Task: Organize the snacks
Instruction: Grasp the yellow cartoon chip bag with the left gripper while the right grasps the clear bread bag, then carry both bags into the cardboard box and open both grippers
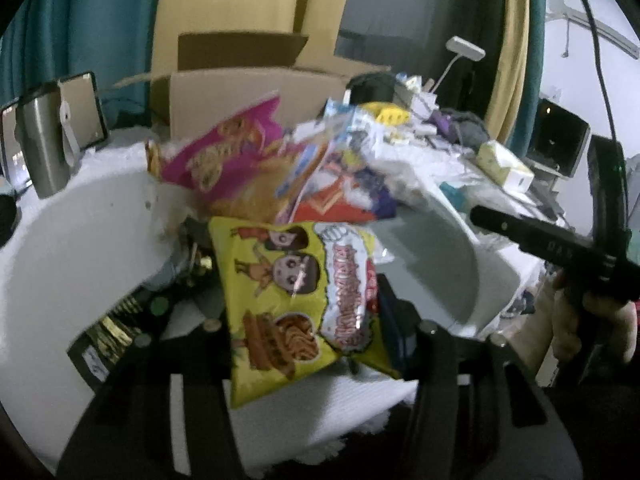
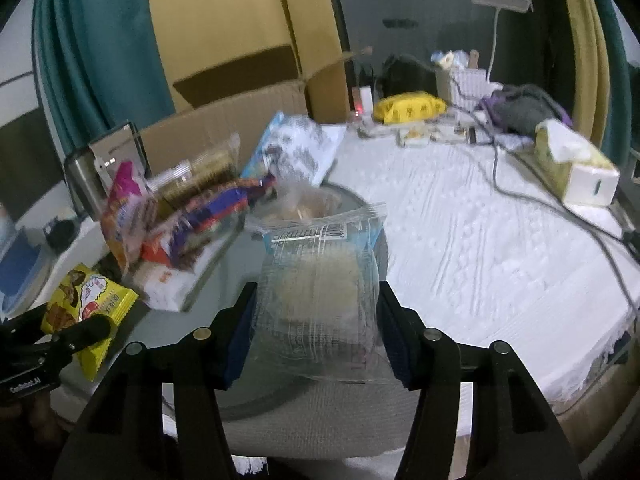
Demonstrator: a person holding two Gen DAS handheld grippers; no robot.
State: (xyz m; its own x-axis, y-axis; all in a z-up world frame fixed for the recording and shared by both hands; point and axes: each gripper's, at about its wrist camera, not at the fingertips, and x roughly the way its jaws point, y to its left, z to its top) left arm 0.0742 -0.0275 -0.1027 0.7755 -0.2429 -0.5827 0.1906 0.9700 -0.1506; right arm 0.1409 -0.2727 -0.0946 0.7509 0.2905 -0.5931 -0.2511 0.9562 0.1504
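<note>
Dim, cool indoor light, soft motion blur throughout, heavy fisheye curvature, black vignetted corners in both views.

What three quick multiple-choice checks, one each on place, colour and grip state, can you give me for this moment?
1. Where is the tissue box?
A. right side of the table
B. inside the cardboard box
C. in the bowl

2. What colour is the packet in the left gripper?
A. blue
B. yellow
C. white

3. What is the right gripper doing?
A. open, empty
B. gripping a cup
C. shut on a clear packet

Answers: 1 A, it sits by the cable at the right; 2 B, yellow wrapper with cartoons; 3 C, both pads press the clear wrapper.
</note>
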